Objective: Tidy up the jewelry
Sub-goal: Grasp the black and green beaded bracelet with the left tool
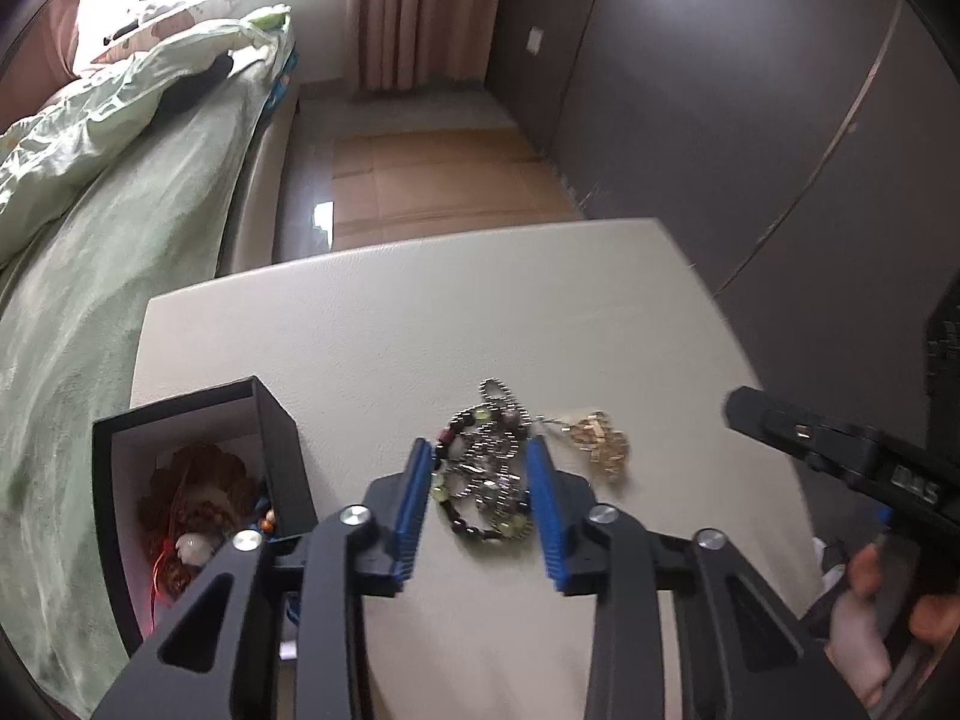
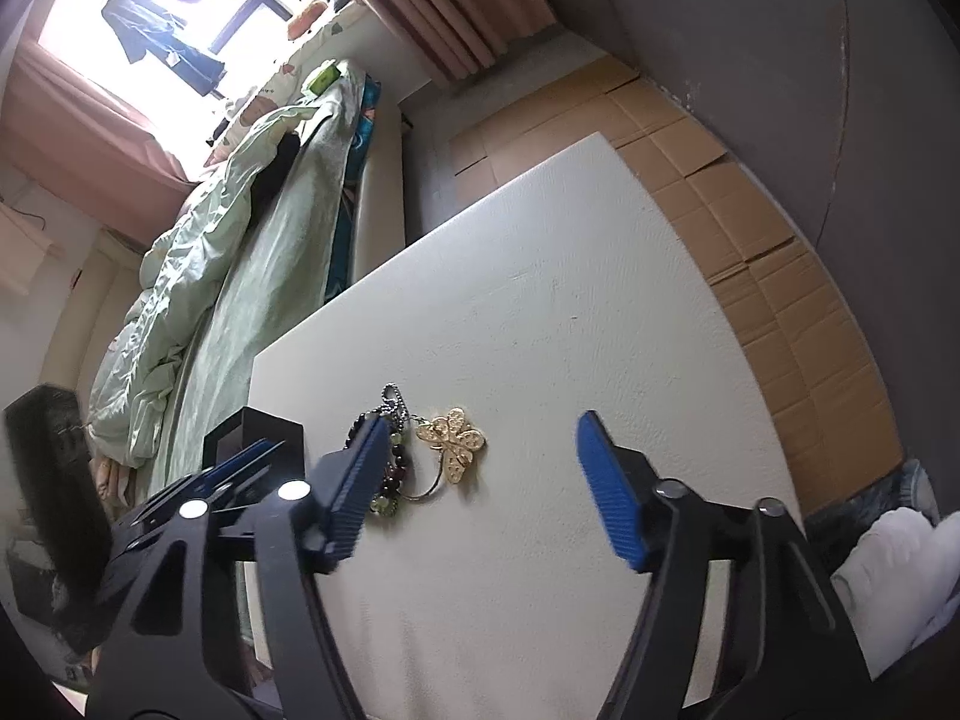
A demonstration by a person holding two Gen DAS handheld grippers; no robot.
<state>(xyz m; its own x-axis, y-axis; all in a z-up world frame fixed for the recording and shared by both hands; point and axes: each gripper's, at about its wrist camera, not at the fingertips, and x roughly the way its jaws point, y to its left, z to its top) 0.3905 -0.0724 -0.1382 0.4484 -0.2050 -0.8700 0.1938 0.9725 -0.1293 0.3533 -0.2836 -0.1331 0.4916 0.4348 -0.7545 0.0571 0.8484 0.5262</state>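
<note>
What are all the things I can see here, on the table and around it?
Table: one, white, beside the bed.
Box: one, black, open, at the table's left edge, beaded jewelry inside.
Beaded bracelet: one, dark and green beads, tangled with the chain.
Ball chain: one, silver, on the bracelet.
Butterfly brooch: one, gold, right of the tangle.
Bed: one, green bedding, left.
Curtains: pink, by the window.
Cardboard: brown, on the floor.
Left gripper: blue pads, open around the tangle.
Right gripper: blue pads, open wide.
</note>
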